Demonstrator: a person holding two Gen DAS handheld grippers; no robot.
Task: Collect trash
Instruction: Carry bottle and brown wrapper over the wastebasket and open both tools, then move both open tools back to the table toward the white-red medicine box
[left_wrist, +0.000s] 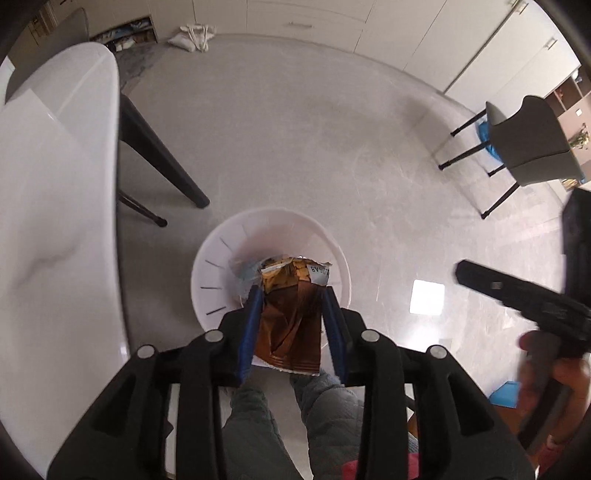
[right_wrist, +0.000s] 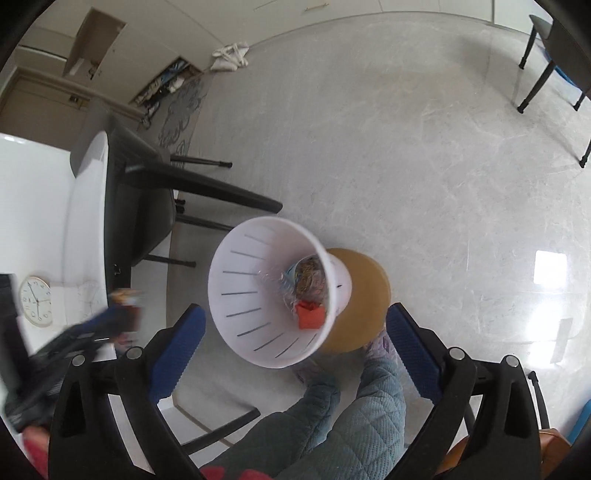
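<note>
- The white waste bin stands on the floor just beside the white counter, and it is already part filled: a red scrap, some crumpled clear film and a printed wrapper lie at its bottom, so several pieces look collected.
- The left gripper hangs directly above the bin, pointing steeply down into its mouth.
- A brown and gold snack wrapper sits between its blue pads. The jaws stand partly apart, and the pads look slack against the wrapper's sides, so it reads as being let go, not gripped; whether either pad bears on the foil I cannot tell for certain.
- My reading of the step in hand: dropping this wrapper into the bin. It has not yet landed, since it is above the rim level in the left wrist view.
- The right gripper is spread wide with nothing between its pads, also aimed down over the bin; it looks free for the next pick.
- What is left is hard to judge. The stretch of counter in view beside the bin shows a round clock face and little else, and the floor around the bin shows no loose litter, so any further trash lies outside these views.
</note>
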